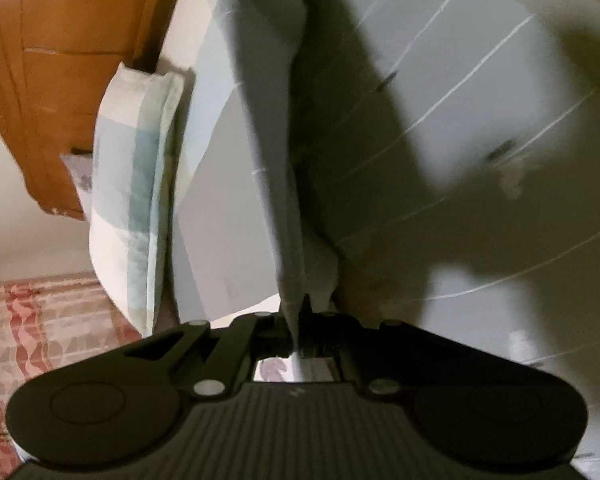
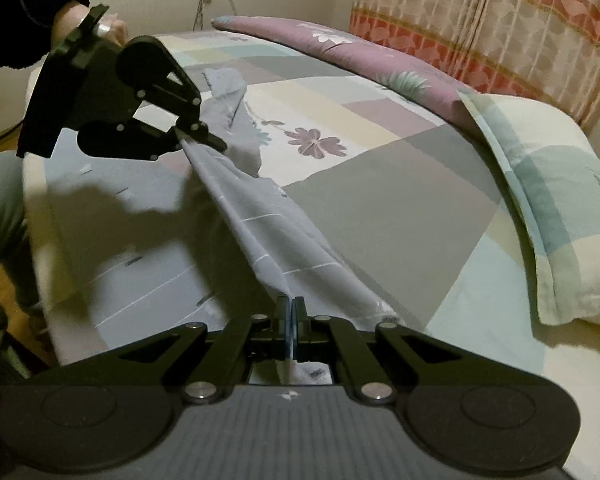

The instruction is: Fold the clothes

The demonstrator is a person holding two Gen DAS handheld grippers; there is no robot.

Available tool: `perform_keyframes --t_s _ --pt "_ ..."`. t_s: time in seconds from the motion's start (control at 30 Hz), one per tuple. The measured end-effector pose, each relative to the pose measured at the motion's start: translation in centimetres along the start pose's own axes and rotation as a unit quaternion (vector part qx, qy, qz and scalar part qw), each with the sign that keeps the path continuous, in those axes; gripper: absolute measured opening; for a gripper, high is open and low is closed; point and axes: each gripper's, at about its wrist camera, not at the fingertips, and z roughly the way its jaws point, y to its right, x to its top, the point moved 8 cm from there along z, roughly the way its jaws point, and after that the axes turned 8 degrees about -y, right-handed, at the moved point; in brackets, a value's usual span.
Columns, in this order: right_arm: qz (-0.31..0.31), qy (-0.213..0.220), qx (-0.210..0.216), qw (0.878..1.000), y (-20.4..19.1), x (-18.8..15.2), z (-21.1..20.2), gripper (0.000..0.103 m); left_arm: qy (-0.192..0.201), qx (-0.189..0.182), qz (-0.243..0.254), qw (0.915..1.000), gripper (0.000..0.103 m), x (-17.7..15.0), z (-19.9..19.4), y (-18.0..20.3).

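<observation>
Grey cloth (image 2: 256,228): thin white stripes, pulled taut in a raised ridge above the bed (image 2: 380,184), its lower part spread on the bed's near side.
Left gripper (image 2: 180,140): above the bed's left part, jaws clenched on one end of the cloth; a hand (image 2: 76,20) in a dark sleeve (image 2: 32,0) holds it.
Right gripper (image 2: 290,312): above the bed's near edge, jaws clenched on the cloth's other end.
Quilt (image 2: 340,48): mauve, flowered, along the bed's far side.
Pillow (image 2: 540,208): pale check, at the bed's right end.
Curtain (image 2: 480,20): red and beige, beyond the bed.
Headboard (image 1: 68,60): orange wood, behind the pillow (image 1: 136,184) in the left wrist view.
</observation>
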Motion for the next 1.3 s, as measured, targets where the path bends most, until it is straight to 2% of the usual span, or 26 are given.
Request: perform_keyframes --t_s 0.17,0.33,0.43,0.53,0.63,0.7,0.77,0.83,0.9,0.97,1.0,1.03,1.07,1.13,1.23,1.3 --pt "-0.018 -0.024 0.016 0.999 -1.2 -1.7 -0.7 0.002 0.01 -0.017 0.026 0.9995 0.0 1.4 -2.0 2.0" --pt "-0.048 -0.062 -0.006 0.997 -2.1 -3.5 -0.5 0.002 0.021 -0.03 0.041 0.9985 0.0 3.1 -3.3 3.3" --pt "-0.041 -0.039 -0.009 0.998 -2.4 -2.8 -2.0 0.002 0.021 -0.035 0.049 0.998 0.0 3.2 -3.3 4.1" --pt "-0.023 -0.047 0.022 0.998 -3.0 -3.1 -1.9 0.003 0.022 -0.048 0.063 0.9966 0.0 3.1 -3.1 5.4" --pt "-0.013 -0.09 0.033 0.995 -3.6 -4.9 0.2 0.008 0.024 -0.05 0.081 0.9951 0.0 3.3 -2.8 6.9" --pt "0.014 -0.102 0.039 0.994 -3.5 -6.0 0.8 0.009 0.024 -0.052 0.084 0.9948 0.0 3.5 -2.5 7.7" --pt "0.063 -0.09 0.05 0.993 -2.9 -6.6 0.4 0.01 0.025 -0.051 0.08 0.9952 0.0 3.5 -2.3 8.0" --pt "0.137 -0.06 0.059 0.987 -1.5 -7.0 -0.2 0.02 0.025 -0.05 0.075 0.9956 0.0 3.5 -2.1 8.1" --pt "0.23 -0.027 0.069 0.97 0.5 -7.6 -0.6 0.023 0.027 -0.052 0.069 0.9959 0.0 3.7 -2.0 7.7" --pt "0.349 -0.003 0.096 0.932 2.4 -9.1 -0.3 0.025 0.028 -0.052 0.068 0.996 0.0 3.8 -2.0 7.6" --pt "0.395 0.006 0.116 0.911 2.9 -9.8 0.1 0.03 0.028 -0.05 0.071 0.9959 0.0 4.0 -1.8 7.5" --pt "0.44 0.018 0.141 0.887 3.2 -10.3 0.6 0.041 0.029 -0.048 0.072 0.9959 0.0 3.9 -2.0 7.5" --pt "0.472 0.027 0.16 0.867 3.0 -10.7 0.9 0.045 0.03 -0.046 0.072 0.9959 0.0 3.8 -2.1 7.6" --pt "0.52 0.023 0.176 0.836 2.7 -11.2 1.8 0.051 0.031 -0.044 0.069 0.9961 0.0 3.7 -2.2 7.7" --pt "0.585 0.013 0.183 0.79 2.5 -11.8 3.4 0.053 0.033 -0.045 0.066 0.9963 0.0 3.8 -2.1 7.6" --pt "0.613 0.017 0.176 0.77 2.7 -11.7 4.2 0.053 0.035 -0.045 0.062 0.9965 0.0 3.7 -2.1 7.6"
